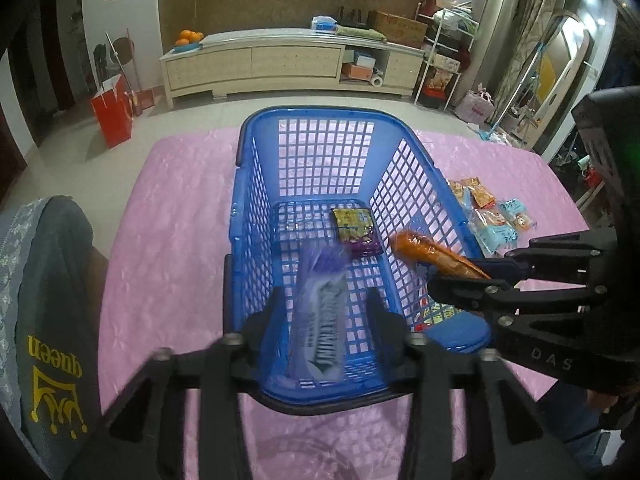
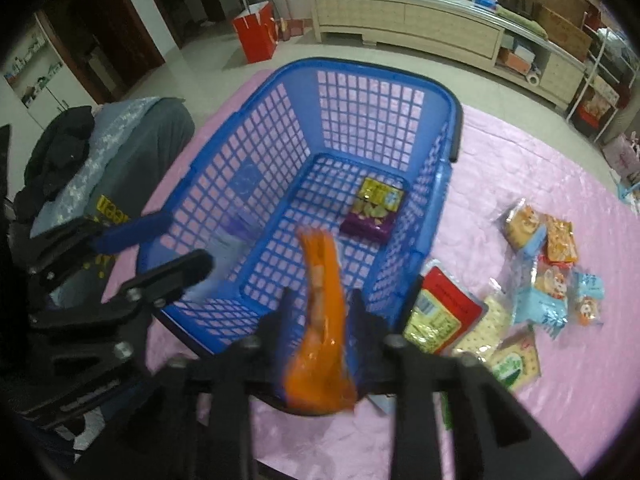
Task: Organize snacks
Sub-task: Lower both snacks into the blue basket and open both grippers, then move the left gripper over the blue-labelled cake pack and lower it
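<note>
Leftmost, a grey garment (image 1: pixel 52 320) printed "queen" in yellow under a crown hangs off the table's left edge. Next to it, a blue plastic lattice basket (image 1: pixel 256 208) stands on the pink, crinkled tablecloth (image 1: pixel 168 216), its near end toward the person. The left gripper (image 1: pixel 324 308) hovers over that near end; its fingers stand apart, and a blurred pale purple packet (image 1: pixel 320 312) with unreadable lettering lies between them, contact too blurred to judge. One yellow-and-purple snack pack (image 1: pixel 355 231) lies flat on the basket floor near the far end. The right gripper (image 2: pixel 320 300) is clamped on a long orange wrapper (image 2: pixel 324 320) that juts over the basket's near right rim; "DAS" is moulded on its body. Toward the table's right edge, roughly nine small packets (image 2: pixel 536 276) lie loosely clustered: a red-and-yellow flat pack (image 2: pixel 440 316), cracker sleeves, light blue and orange sachets.
</note>
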The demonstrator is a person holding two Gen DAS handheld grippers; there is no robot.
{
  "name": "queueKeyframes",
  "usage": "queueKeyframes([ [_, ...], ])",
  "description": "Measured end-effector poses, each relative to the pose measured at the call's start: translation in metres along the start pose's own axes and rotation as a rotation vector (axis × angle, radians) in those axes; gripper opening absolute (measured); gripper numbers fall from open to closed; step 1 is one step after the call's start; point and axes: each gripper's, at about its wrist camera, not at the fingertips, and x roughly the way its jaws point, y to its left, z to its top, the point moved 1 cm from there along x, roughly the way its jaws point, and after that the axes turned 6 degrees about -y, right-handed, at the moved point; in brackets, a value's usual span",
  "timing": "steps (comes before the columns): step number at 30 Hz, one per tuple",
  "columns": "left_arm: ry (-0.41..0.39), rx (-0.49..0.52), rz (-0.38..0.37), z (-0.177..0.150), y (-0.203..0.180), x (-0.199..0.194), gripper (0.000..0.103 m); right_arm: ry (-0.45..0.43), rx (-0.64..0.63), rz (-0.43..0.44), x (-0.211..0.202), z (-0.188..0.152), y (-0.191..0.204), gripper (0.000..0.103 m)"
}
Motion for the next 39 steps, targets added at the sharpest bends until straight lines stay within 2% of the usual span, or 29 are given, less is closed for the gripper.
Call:
queueKeyframes([
  [1,-0.005,0.004,0.001,0.0,0.0,-0.002,0.046,-0.015,0.002,0.019,-0.005,-0.001,0.0,0.055],
  [2,-0.005,0.009,0.0,-0.001,-0.002,-0.005,0.047,-0.026,-0.003,0.005,-0.01,-0.002,-0.001,0.059],
  [3,-0.002,0.015,0.003,-0.001,-0.003,-0.008,0.052,-0.038,-0.016,-0.019,-0.016,-0.004,-0.001,0.064],
  [5,-0.011,0.024,0.016,-0.002,-0.006,-0.016,0.054,-0.069,-0.046,-0.05,-0.029,-0.006,-0.002,0.068],
  [13,-0.026,0.029,0.023,0.0,-0.027,-0.038,0.056,-0.104,0.004,-0.061,-0.075,-0.024,-0.044,0.07],
  [21,-0.055,0.105,-0.014,0.002,-0.085,-0.053,0.066,-0.13,0.038,-0.101,-0.112,-0.049,-0.085,0.074],
  [22,-0.057,0.114,-0.019,0.003,-0.091,-0.053,0.071,-0.131,0.041,-0.107,-0.115,-0.053,-0.089,0.074],
  [26,-0.059,0.158,-0.05,0.0,-0.124,-0.048,0.072,-0.131,0.064,-0.14,-0.126,-0.072,-0.112,0.077],
  [28,-0.053,0.18,-0.067,-0.003,-0.142,-0.042,0.077,-0.128,0.076,-0.161,-0.128,-0.08,-0.122,0.078],
  [34,-0.018,0.228,-0.1,-0.017,-0.187,-0.018,0.078,-0.101,0.12,-0.223,-0.127,-0.105,-0.157,0.08],
  [39,0.011,0.239,-0.116,-0.023,-0.206,-0.001,0.078,-0.088,0.131,-0.265,-0.121,-0.121,-0.175,0.083],
])
